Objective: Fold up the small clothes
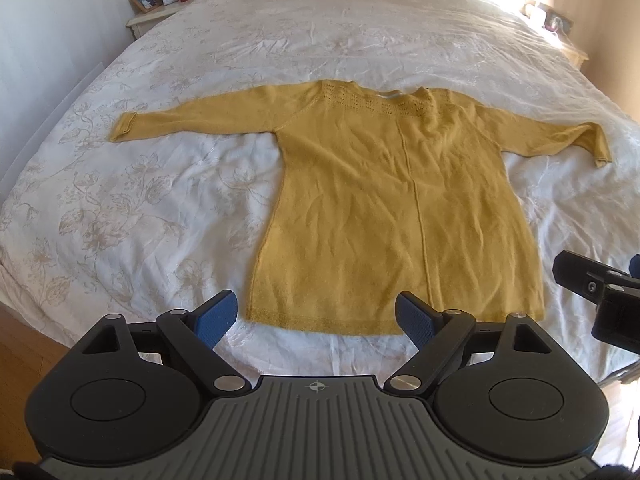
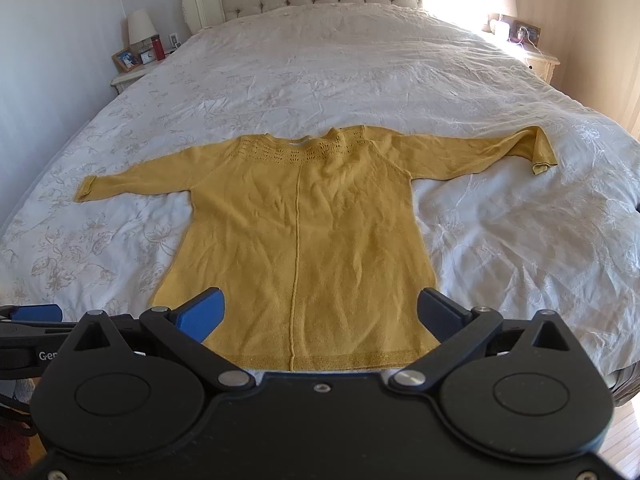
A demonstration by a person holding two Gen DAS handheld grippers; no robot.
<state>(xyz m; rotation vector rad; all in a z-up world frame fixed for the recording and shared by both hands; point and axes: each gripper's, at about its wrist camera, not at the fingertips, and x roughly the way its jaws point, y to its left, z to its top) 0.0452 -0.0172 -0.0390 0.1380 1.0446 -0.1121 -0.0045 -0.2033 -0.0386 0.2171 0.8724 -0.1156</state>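
— One sweater (image 1: 384,200) to fold, mustard yellow, spread flat on the bed (image 1: 120,200) with its neck at the far end and its hem at the near edge.
— So the long axis runs near to far?
— Yes, straight ahead of both claws, and the sleeves stretch out left and right across it.
— Which claw is nearer to what?
— Left gripper (image 1: 316,318) hangs just short of the hem's left half; right gripper (image 2: 320,314) sits over the hem, centred a little right of the middle seam. Each seems best placed for the hem corner or sleeve on its own side (my guess).
— And the fingers?
— Both pairs spread wide, blue pads apart, pinching nothing. Whether either touches the cloth, I can't tell; they look just above it.
— Anything else?
— Nightstands flank the far end of the bed.
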